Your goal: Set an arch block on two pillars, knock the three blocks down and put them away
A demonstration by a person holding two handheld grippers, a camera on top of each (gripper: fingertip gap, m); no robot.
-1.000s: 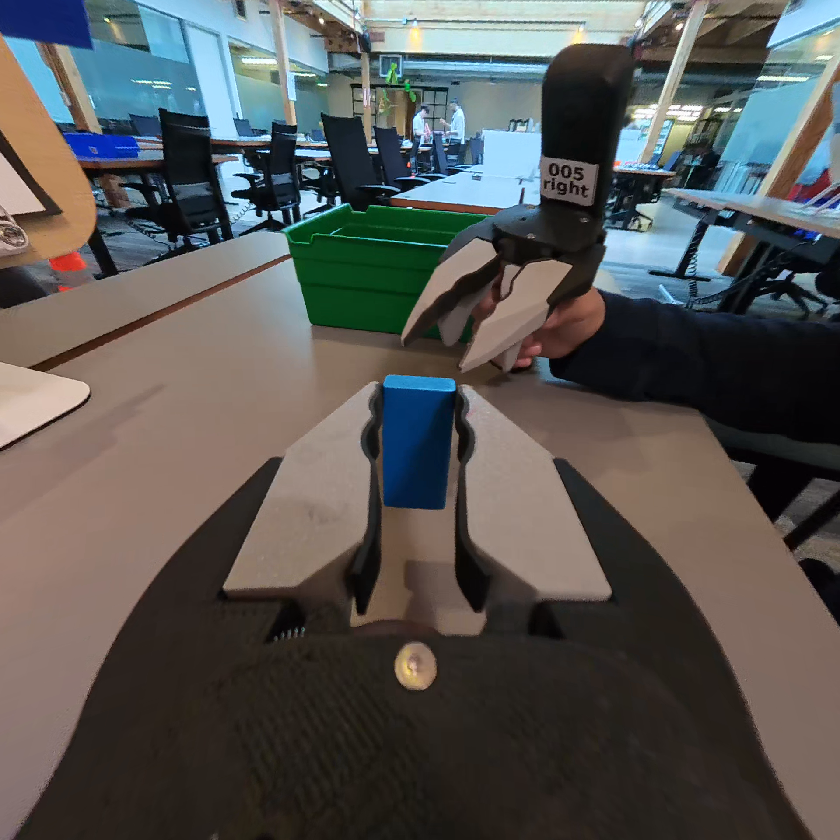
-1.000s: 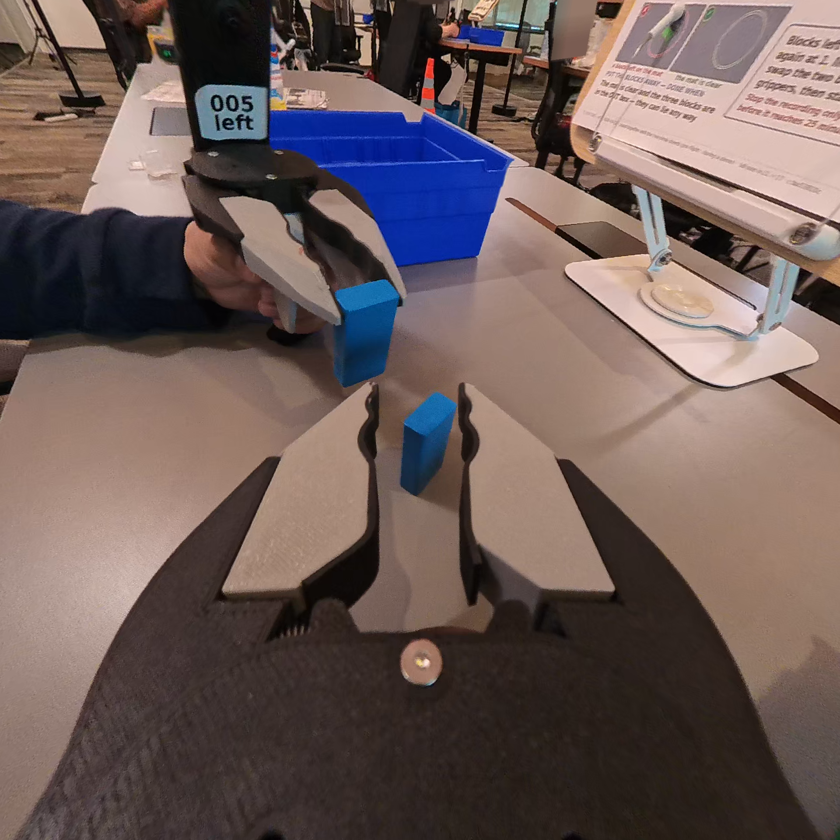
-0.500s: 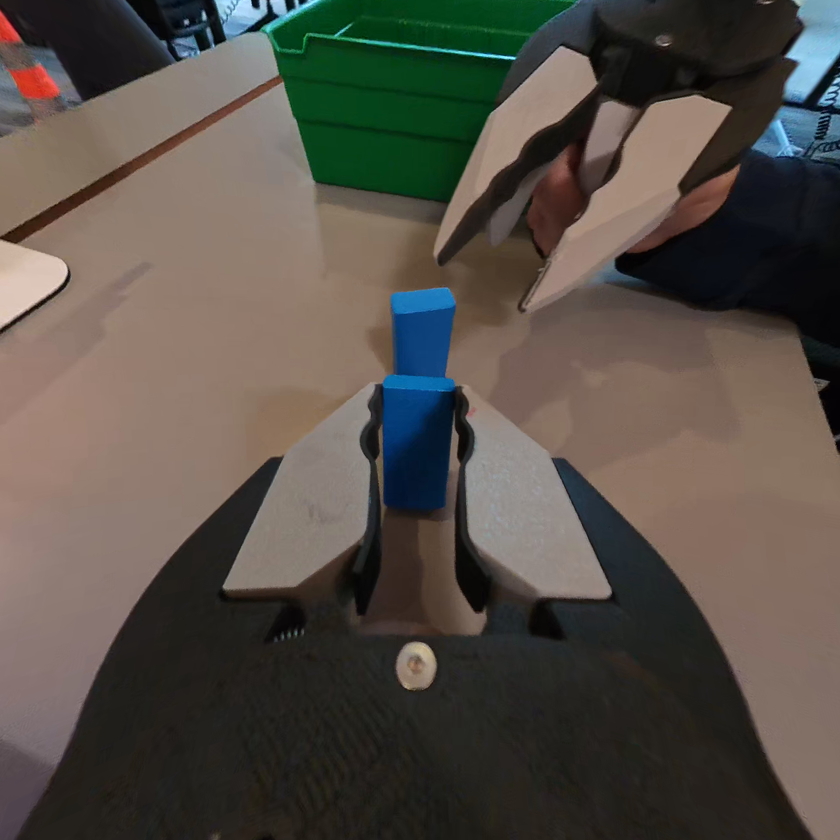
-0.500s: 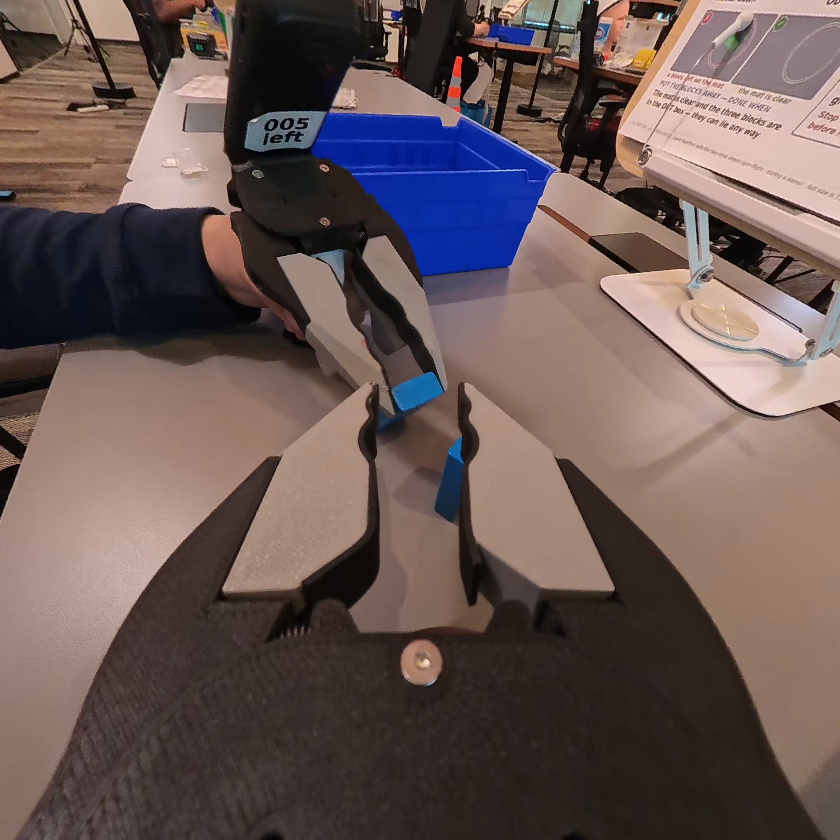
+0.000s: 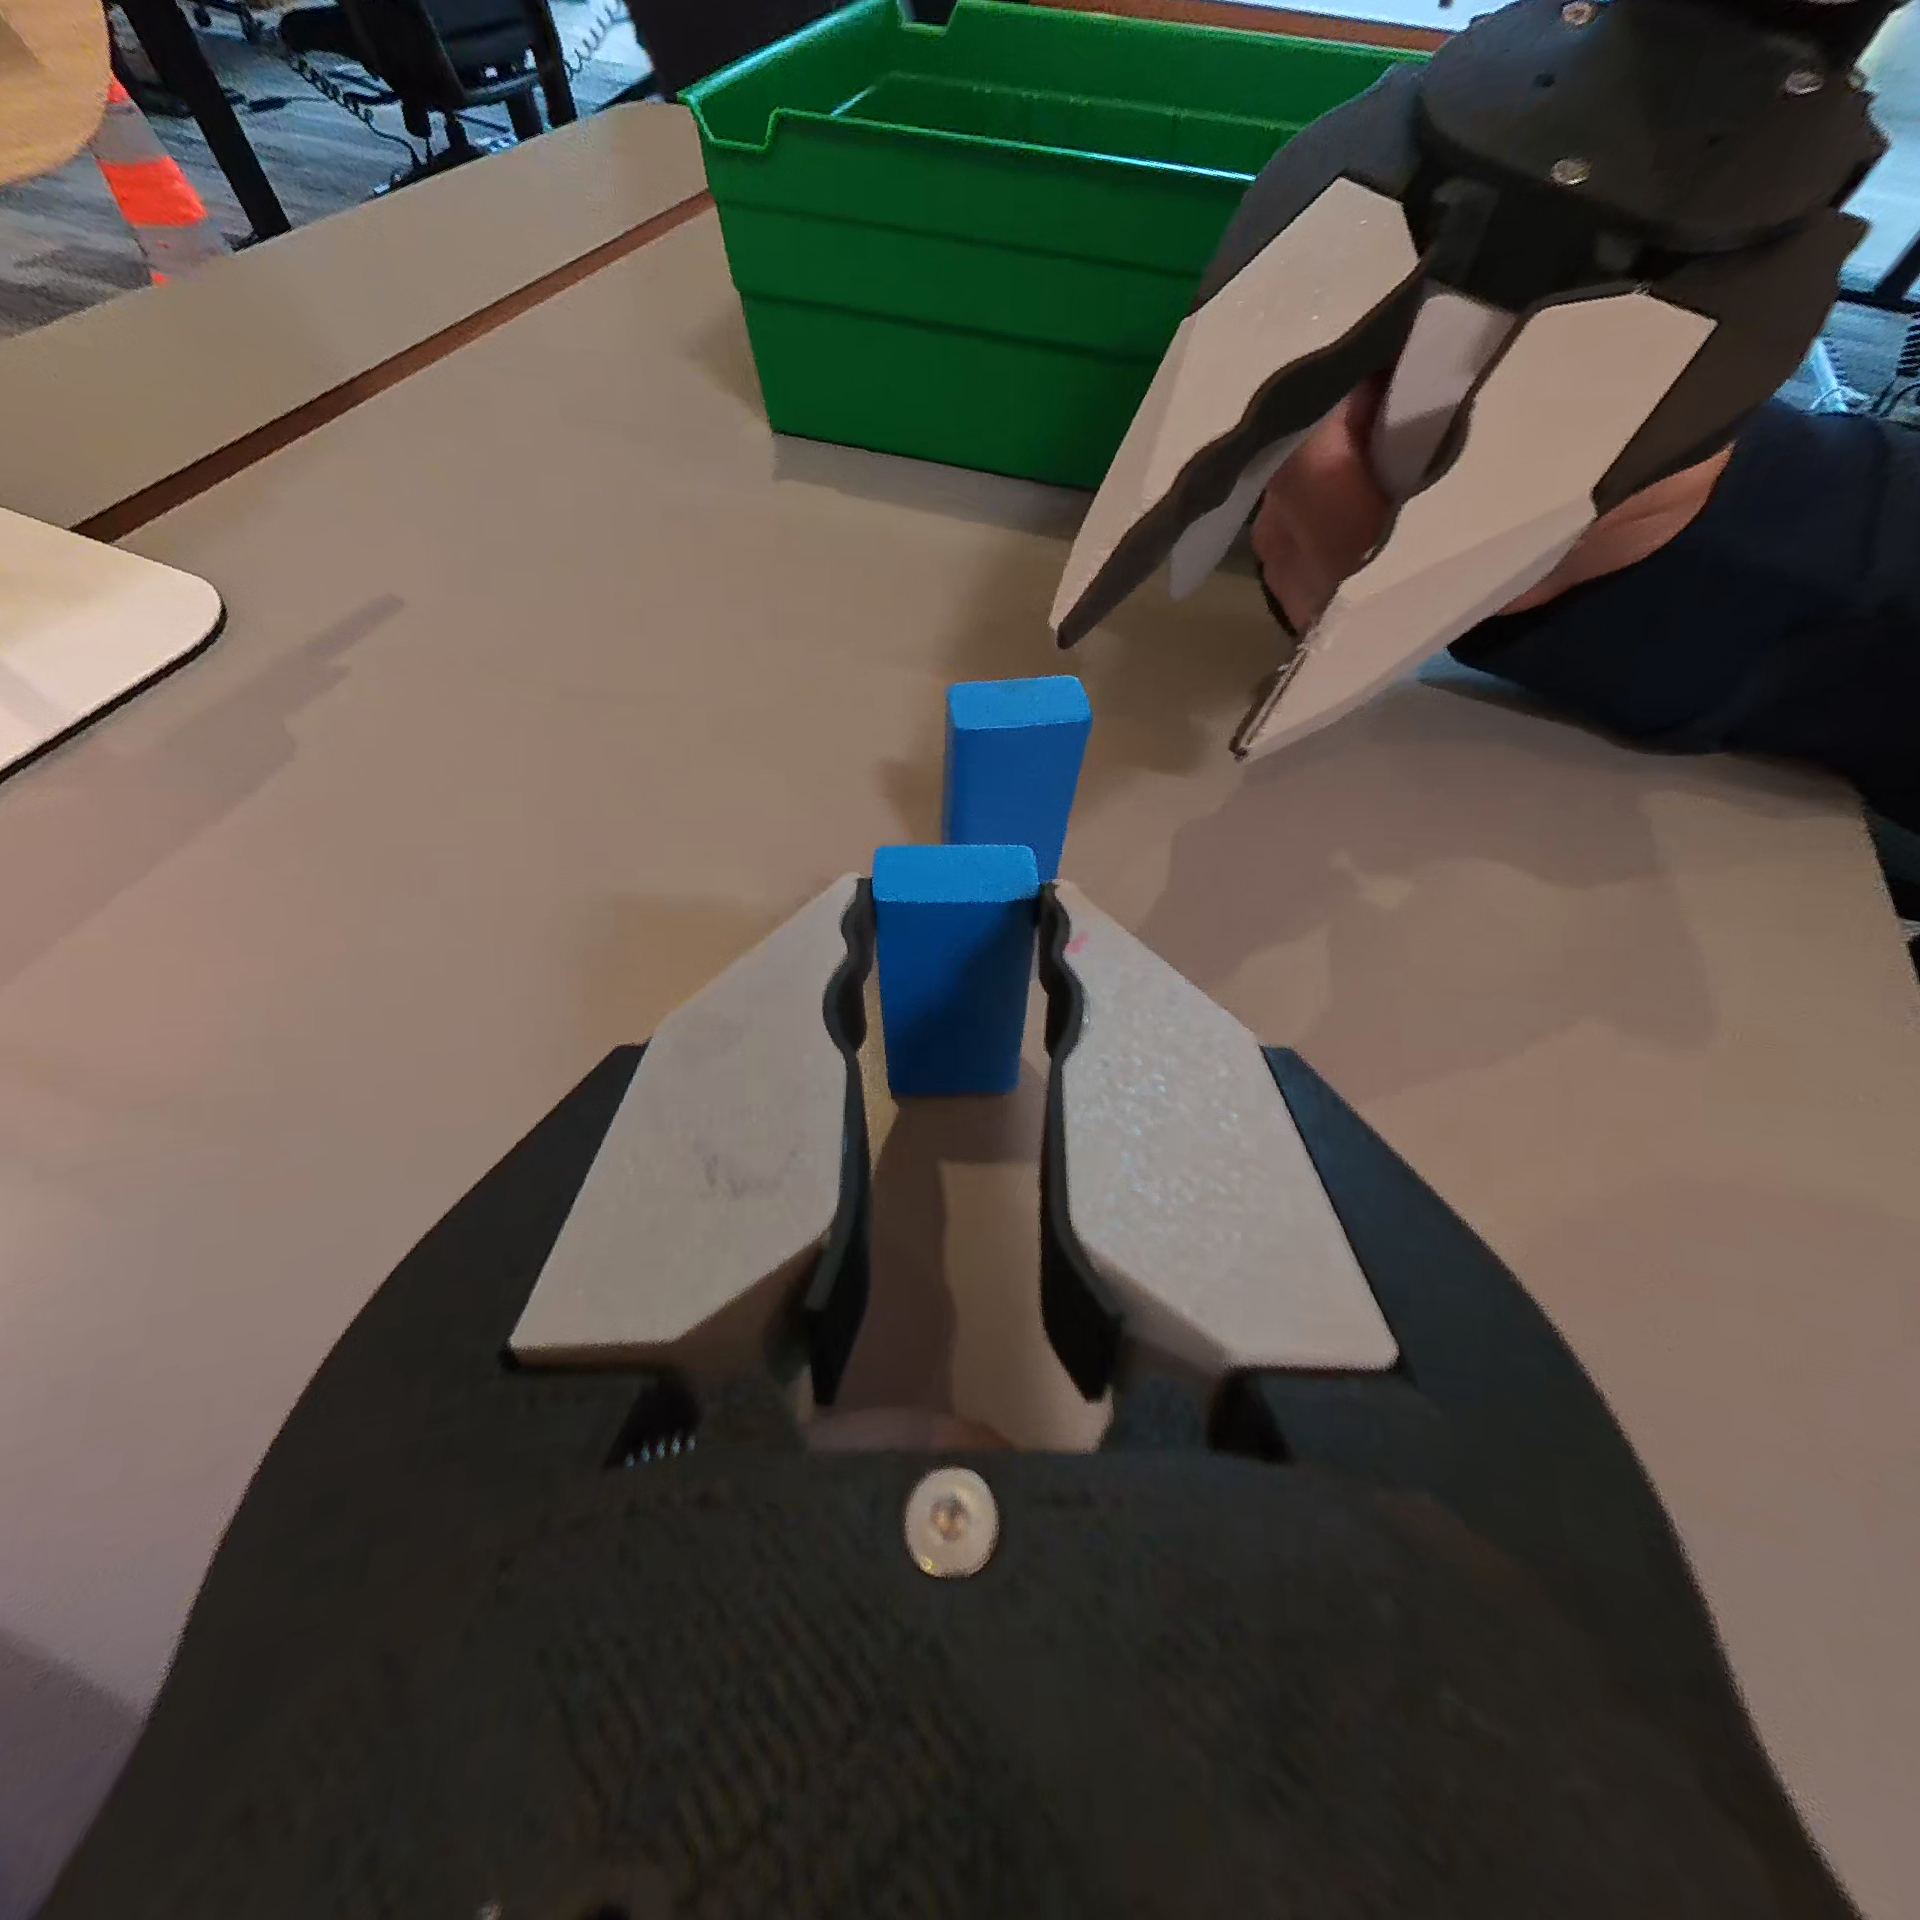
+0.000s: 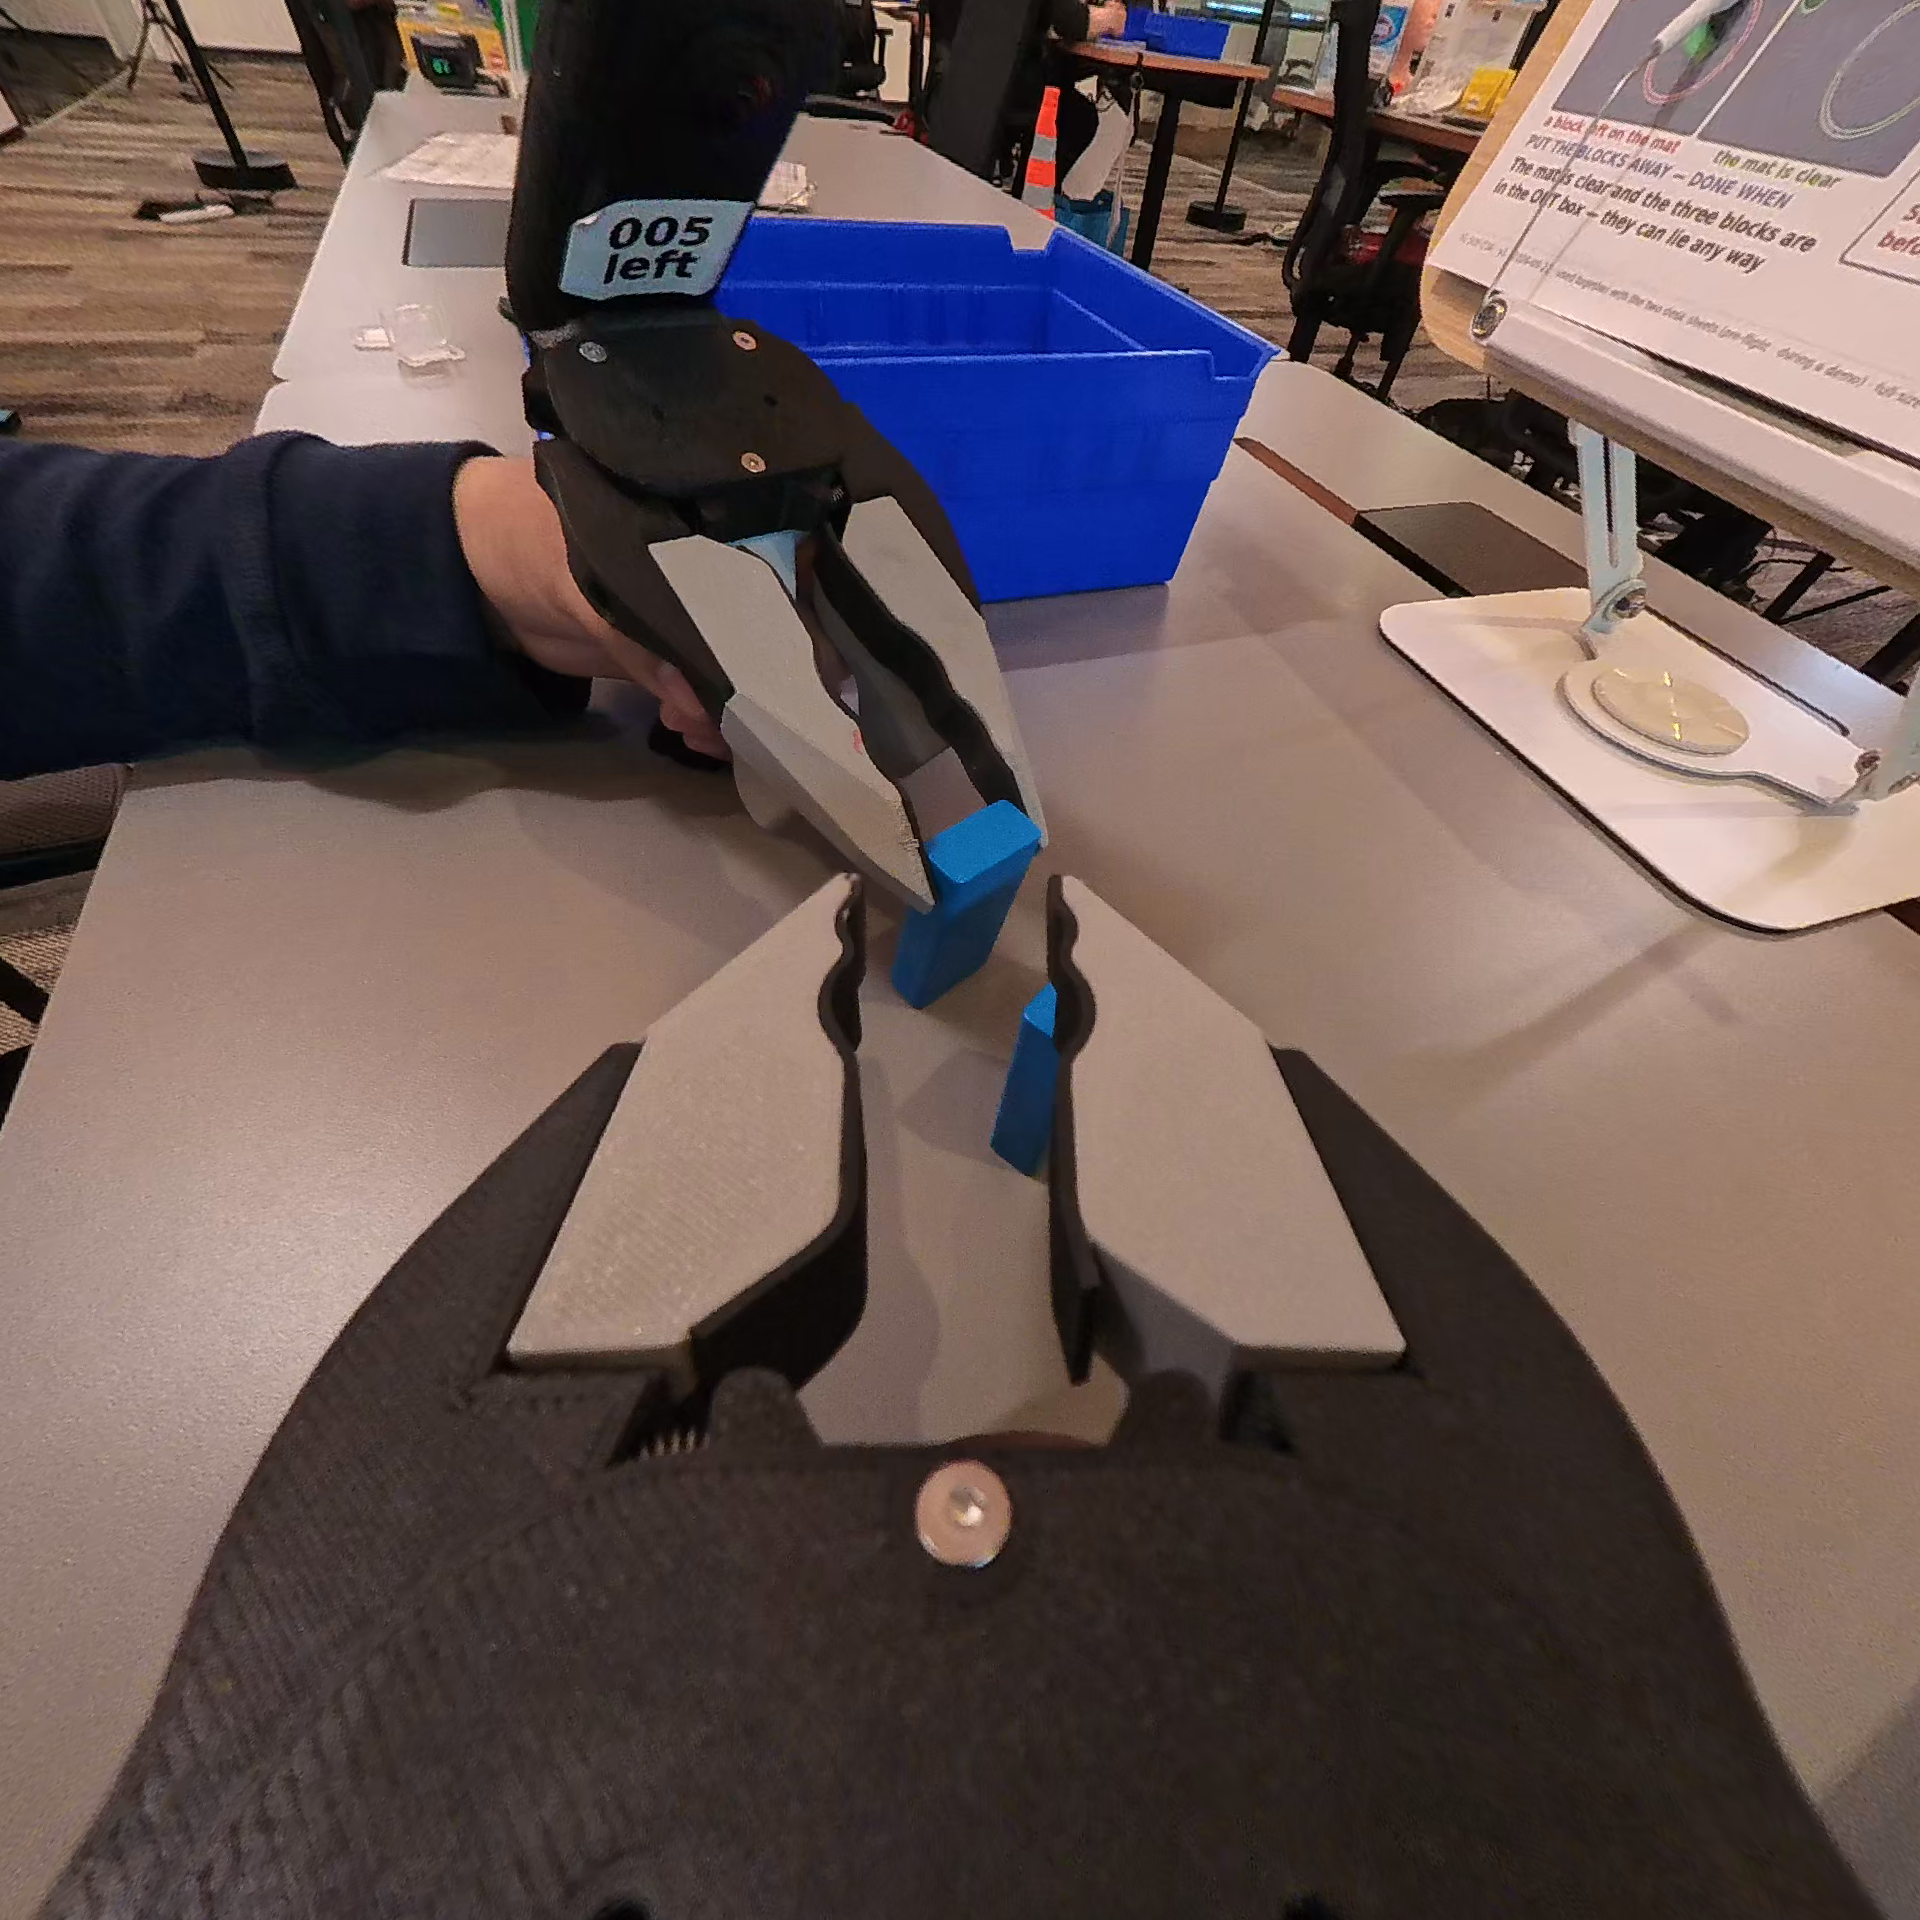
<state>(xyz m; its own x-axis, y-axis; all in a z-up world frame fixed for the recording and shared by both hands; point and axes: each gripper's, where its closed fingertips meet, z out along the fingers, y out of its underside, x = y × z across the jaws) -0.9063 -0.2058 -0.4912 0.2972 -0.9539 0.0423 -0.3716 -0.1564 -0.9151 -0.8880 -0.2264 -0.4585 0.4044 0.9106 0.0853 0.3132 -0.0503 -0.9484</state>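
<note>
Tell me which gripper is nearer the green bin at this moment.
Right. The right gripper hangs open in the air just in front of the green bin, while the left gripper is farther back over the table, shut on a blue block.

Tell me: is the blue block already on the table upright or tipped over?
Upright. The far block stands on end on the table, just beyond the block gripped in the left tongs.
</note>
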